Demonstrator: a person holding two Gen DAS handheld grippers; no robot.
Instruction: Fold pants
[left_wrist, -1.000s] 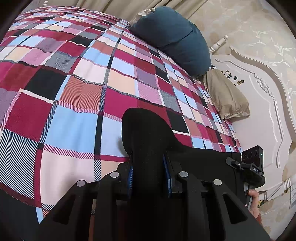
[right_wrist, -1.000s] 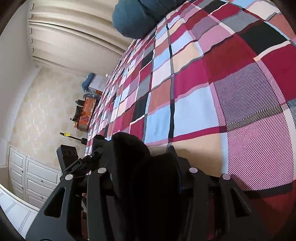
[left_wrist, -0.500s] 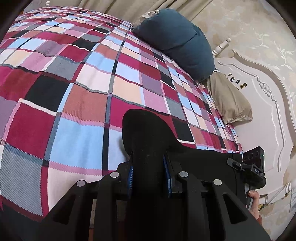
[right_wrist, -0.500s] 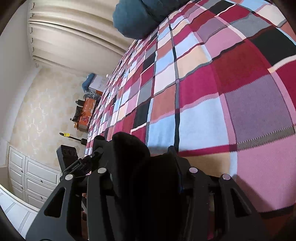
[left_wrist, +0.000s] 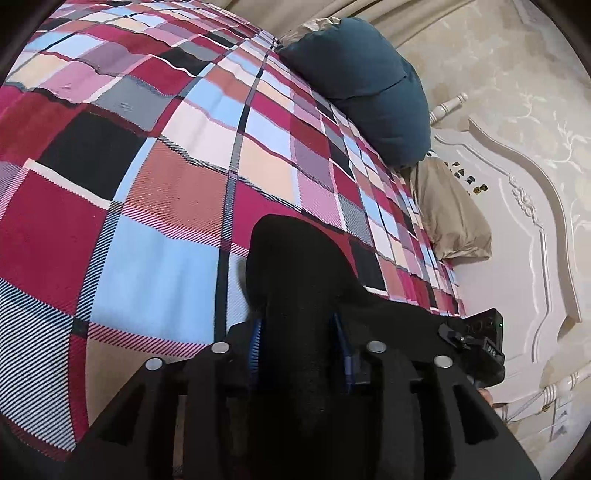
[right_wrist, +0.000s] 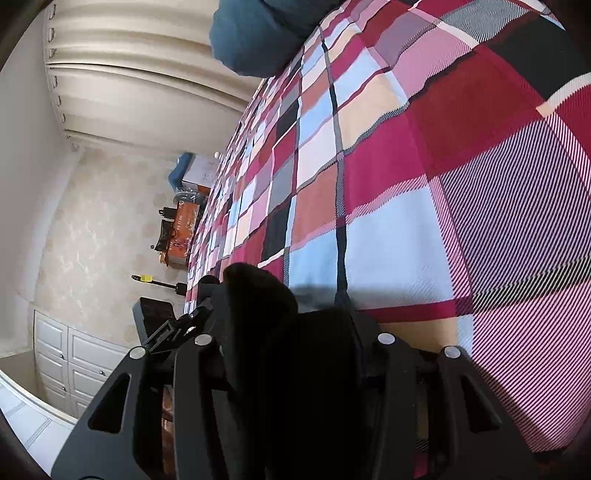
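Note:
The black pants (left_wrist: 291, 266) bulge up between the fingers of my left gripper (left_wrist: 299, 328), which is shut on the fabric just above the plaid bedspread (left_wrist: 159, 206). The black cloth stretches right toward my other gripper's body (left_wrist: 476, 343). In the right wrist view my right gripper (right_wrist: 291, 325) is shut on a black bunch of the same pants (right_wrist: 258, 295) over the bedspread (right_wrist: 424, 184). The rest of the pants is hidden below both grippers.
A dark teal pillow (left_wrist: 365, 85) and a beige pillow (left_wrist: 450, 218) lie by the white headboard (left_wrist: 532, 236). In the right wrist view, curtains (right_wrist: 122, 74), white cabinets (right_wrist: 70, 362) and boxes (right_wrist: 184, 218) stand beyond the bed's edge.
Both grippers have moved lower and closer over the bedspread with the pants still held; the plaid squares look larger now.

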